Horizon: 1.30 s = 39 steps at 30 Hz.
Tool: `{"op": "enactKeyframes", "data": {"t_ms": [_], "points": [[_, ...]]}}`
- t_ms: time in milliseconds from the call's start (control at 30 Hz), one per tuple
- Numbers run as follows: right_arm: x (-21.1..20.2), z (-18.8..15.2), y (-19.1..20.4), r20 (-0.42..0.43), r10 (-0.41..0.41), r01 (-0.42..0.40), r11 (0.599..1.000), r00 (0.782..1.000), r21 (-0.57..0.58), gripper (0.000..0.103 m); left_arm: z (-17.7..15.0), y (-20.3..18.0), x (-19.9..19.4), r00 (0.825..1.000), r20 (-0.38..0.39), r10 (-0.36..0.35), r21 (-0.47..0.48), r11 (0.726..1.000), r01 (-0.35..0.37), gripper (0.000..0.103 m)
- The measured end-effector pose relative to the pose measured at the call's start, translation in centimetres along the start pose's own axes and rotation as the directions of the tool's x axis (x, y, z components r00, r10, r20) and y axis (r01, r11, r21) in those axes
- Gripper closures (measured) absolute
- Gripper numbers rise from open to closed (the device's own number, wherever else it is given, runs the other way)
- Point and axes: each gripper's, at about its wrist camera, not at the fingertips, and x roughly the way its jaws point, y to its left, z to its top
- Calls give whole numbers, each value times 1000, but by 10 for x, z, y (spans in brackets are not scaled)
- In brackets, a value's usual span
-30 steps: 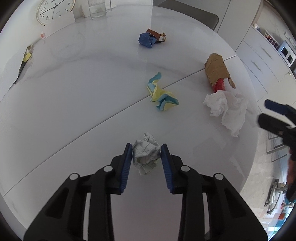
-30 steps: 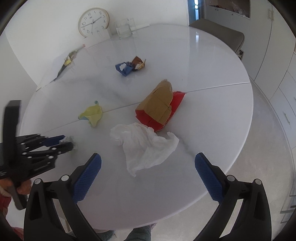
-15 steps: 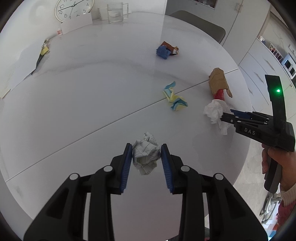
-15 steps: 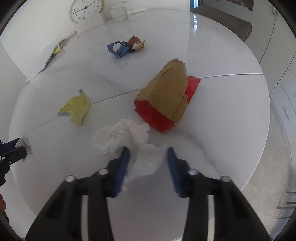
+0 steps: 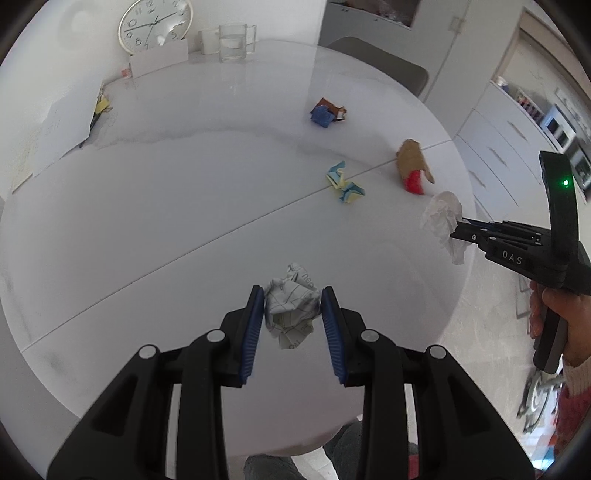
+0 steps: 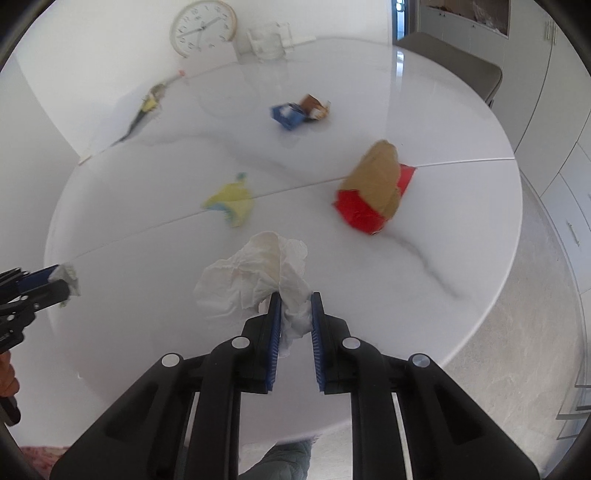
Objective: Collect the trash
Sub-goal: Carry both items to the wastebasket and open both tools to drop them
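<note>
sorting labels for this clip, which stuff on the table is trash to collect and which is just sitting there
Trash to collect:
- printed paper ball, in the left tool
- white tissue, in the right tool
- yellow and blue paper
- red and brown carton
- blue and brown wrappers

Just sitting there:
- clock
- glass jug
- white card

Folded paper (image 6: 231, 203) left of bag (image 6: 373, 192) on table (image 6: 461, 229), wrappers (image 6: 297, 110) behind, perhaps touching

crumpled printed paper ball (image 5: 291, 306) and white tissue (image 6: 258, 280), both pinched aloft
</note>
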Motion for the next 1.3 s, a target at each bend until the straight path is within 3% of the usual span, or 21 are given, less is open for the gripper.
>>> {"op": "enactKeyframes", "data": {"t_ms": [200, 567, 933, 1300], "points": [[-43, -44, 53, 26, -2, 2, 1000, 1000, 16, 87, -29, 9, -32, 998, 4, -66, 103, 993, 65, 71], [-60, -126, 133, -29, -6, 8, 998, 1000, 65, 85, -91, 16, -56, 988, -68, -139, 236, 960, 151, 71], [-55, -173, 165, -112, 56, -70, 990, 992, -124, 84, -149, 6, -59, 992, -73, -100, 120, 987, 108, 71], [38, -207, 159, -195, 90, -128, 973, 977, -190, 84, -208, 16, 3, 991, -131, -36, 5, 999, 37, 71]]}}
